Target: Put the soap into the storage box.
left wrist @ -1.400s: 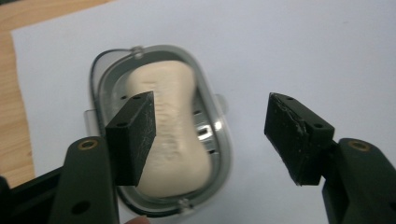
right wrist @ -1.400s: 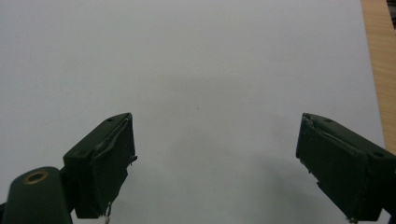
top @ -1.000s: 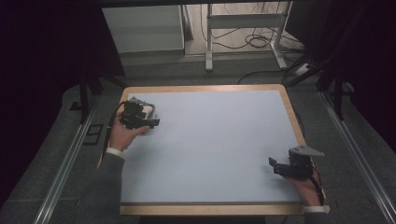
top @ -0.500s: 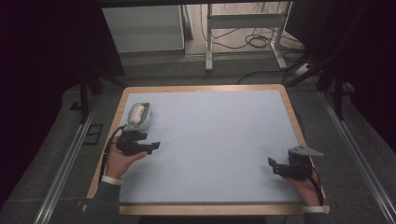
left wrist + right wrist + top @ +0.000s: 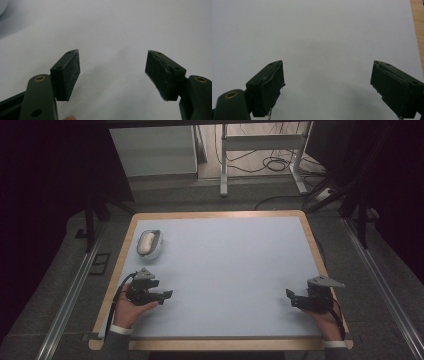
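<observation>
At the far left of the worktop (image 5: 230, 270), a small white object in a grey holder (image 5: 149, 243) is lying near the wooden rim, free of both tools. Its exact nature is hard to make out from the high view; it is reading as a rounded white body in a shallow grey casing, and in the left gripper view only a pale blur is showing at the upper left corner.

The left tool (image 5: 162, 297) is resting low over the near left of the worktop, jaws spread wide and pinching nothing; the left gripper view (image 5: 112, 72) is showing bare surface between the pads. It is sitting near the object but apart from it.

The right tool (image 5: 292, 299) is lying at the near right, well apart from the object, jaws likewise spread and empty (image 5: 327, 87).

Risks, as judged: the object is sitting close to the left rim, so a sideways nudge could be pushing it off the edge. A grip on the rounded white part alone could be slipping or be separating it from the holder.
</observation>
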A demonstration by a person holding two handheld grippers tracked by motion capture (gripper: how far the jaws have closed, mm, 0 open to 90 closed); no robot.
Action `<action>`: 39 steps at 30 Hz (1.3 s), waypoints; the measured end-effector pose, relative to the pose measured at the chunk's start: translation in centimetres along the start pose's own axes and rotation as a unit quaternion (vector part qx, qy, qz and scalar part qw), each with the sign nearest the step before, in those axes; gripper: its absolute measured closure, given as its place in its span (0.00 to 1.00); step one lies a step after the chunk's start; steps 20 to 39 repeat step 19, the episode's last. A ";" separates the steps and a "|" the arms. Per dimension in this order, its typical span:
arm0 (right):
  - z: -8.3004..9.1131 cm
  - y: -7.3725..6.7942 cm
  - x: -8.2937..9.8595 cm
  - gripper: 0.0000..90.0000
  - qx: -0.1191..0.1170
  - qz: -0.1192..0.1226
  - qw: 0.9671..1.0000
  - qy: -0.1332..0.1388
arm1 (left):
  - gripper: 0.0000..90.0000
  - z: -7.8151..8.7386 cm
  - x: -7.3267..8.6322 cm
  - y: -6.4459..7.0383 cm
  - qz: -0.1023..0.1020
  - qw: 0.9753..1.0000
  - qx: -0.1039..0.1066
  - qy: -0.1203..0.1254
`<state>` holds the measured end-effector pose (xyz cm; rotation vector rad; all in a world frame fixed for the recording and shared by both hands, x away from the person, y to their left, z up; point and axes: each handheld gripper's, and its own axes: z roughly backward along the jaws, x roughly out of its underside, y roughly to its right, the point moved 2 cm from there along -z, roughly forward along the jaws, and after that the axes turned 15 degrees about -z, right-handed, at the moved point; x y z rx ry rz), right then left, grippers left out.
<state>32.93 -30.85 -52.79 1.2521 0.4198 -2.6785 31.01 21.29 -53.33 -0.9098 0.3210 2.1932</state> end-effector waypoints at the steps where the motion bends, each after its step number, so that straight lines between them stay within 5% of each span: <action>1: 0.0 0.0 0.0 0.13 0.001 0.001 1.000 0.000 | 0.31 0.0 0.0 0.0 0.001 1.000 -0.001 0.001; 11: -0.1 -0.4 -0.1 0.13 -0.002 0.004 1.000 0.001 | 0.32 0.3 0.0 -0.1 0.015 1.000 -0.009 0.023; 39: -0.2 -0.6 -0.2 0.13 -0.002 0.008 1.000 0.002 | 0.31 0.4 0.0 0.0 0.008 1.000 -0.011 0.014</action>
